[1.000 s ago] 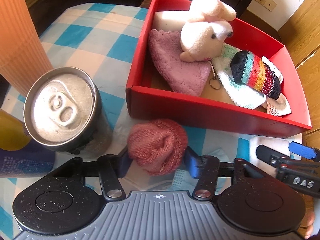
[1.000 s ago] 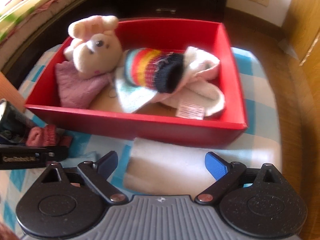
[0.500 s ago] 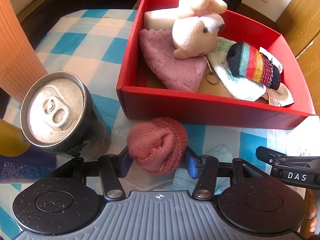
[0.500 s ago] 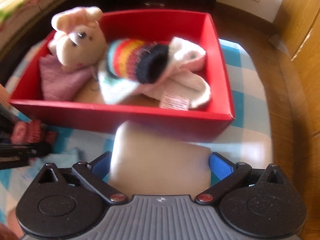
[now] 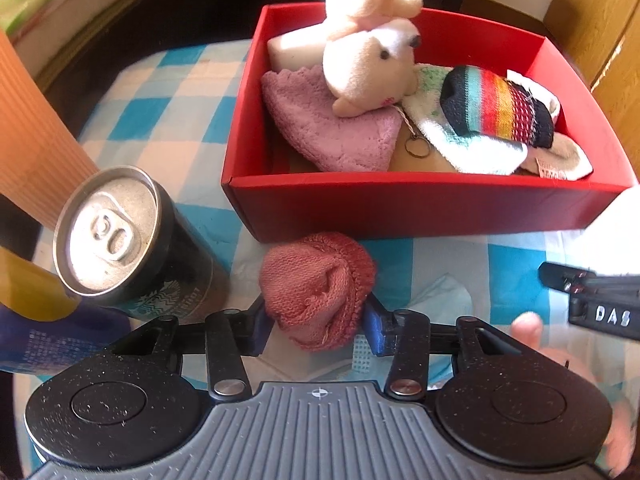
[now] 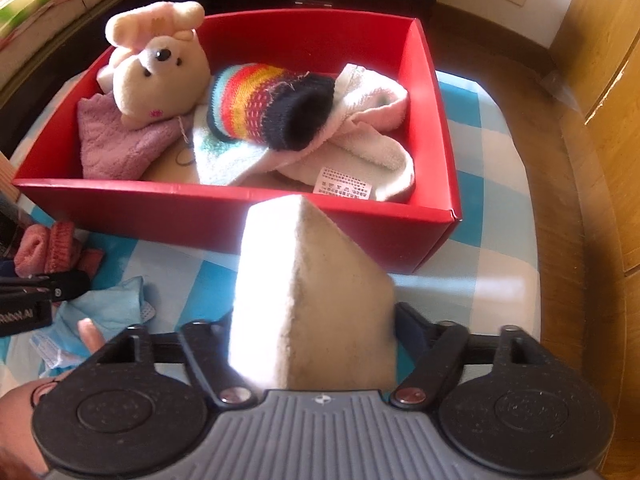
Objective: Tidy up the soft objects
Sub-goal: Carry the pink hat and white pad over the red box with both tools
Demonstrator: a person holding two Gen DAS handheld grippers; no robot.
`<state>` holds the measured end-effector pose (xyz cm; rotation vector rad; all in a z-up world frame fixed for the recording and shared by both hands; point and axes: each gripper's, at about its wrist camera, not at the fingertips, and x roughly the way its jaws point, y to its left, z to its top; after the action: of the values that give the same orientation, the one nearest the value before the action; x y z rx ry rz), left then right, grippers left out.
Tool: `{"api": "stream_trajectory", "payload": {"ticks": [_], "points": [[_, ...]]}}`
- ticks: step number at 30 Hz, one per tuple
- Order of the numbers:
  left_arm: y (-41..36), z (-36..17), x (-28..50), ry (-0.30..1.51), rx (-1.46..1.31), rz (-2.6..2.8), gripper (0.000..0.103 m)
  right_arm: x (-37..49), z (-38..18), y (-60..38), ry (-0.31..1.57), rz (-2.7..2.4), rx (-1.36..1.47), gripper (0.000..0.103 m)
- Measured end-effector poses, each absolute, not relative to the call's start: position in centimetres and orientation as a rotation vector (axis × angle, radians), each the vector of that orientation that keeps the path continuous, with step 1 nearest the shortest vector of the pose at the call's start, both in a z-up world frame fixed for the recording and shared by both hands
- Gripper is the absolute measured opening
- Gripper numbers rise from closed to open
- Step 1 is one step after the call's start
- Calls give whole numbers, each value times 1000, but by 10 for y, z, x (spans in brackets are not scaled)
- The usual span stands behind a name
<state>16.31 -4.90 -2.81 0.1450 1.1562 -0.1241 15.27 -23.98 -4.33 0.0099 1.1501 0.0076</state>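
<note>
In the left wrist view a sealed drink can (image 5: 120,240) stands at lower left, outside the red box (image 5: 400,208), presumably because it is hard, not soft. At lower centre the left gripper (image 5: 316,320) is closing on a pink knitted piece (image 5: 316,288), its pads pressing both sides, seemingly for lifting into the box. In the right wrist view the right gripper (image 6: 314,328) is closing on a pale sponge block (image 6: 308,292), tilted up just before the box wall. Its fingertips are hidden behind the sponge.
</note>
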Motion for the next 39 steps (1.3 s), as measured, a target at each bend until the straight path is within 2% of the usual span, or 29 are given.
{"api": "stream_trajectory", "payload": {"ticks": [11,14,18,23,27,28,29,30,31,36,39], "points": [[-57,-17,155,1086,206,-126,46,157,-44,-245,1154,11,7,44],[-58,-13,153,1059,212,-123,46,158,-46,-245,1160,25,13,52],[-60,-5,149,1022,218,-131,46,158,-50,-241,1181,34,-11,69],[-63,3,142,987,222,-142,46,156,-52,-243,1176,37,-2,71],[-65,8,138,954,236,-146,46,152,-49,-242,1156,40,-18,55],[-66,9,137,950,236,-149,46,152,-48,-242,1150,48,-14,45],[-66,11,137,948,234,-152,46,151,-46,-243,1143,46,-8,38],[-66,11,137,945,232,-153,46,150,-45,-243,1137,32,-16,24],[-66,12,137,943,230,-154,46,150,-44,-244,1130,32,-21,19],[-68,15,135,927,241,-152,46,148,-41,-246,1123,45,-19,2],[-69,17,134,920,240,-156,46,146,-39,-244,1124,53,-32,2]]}}
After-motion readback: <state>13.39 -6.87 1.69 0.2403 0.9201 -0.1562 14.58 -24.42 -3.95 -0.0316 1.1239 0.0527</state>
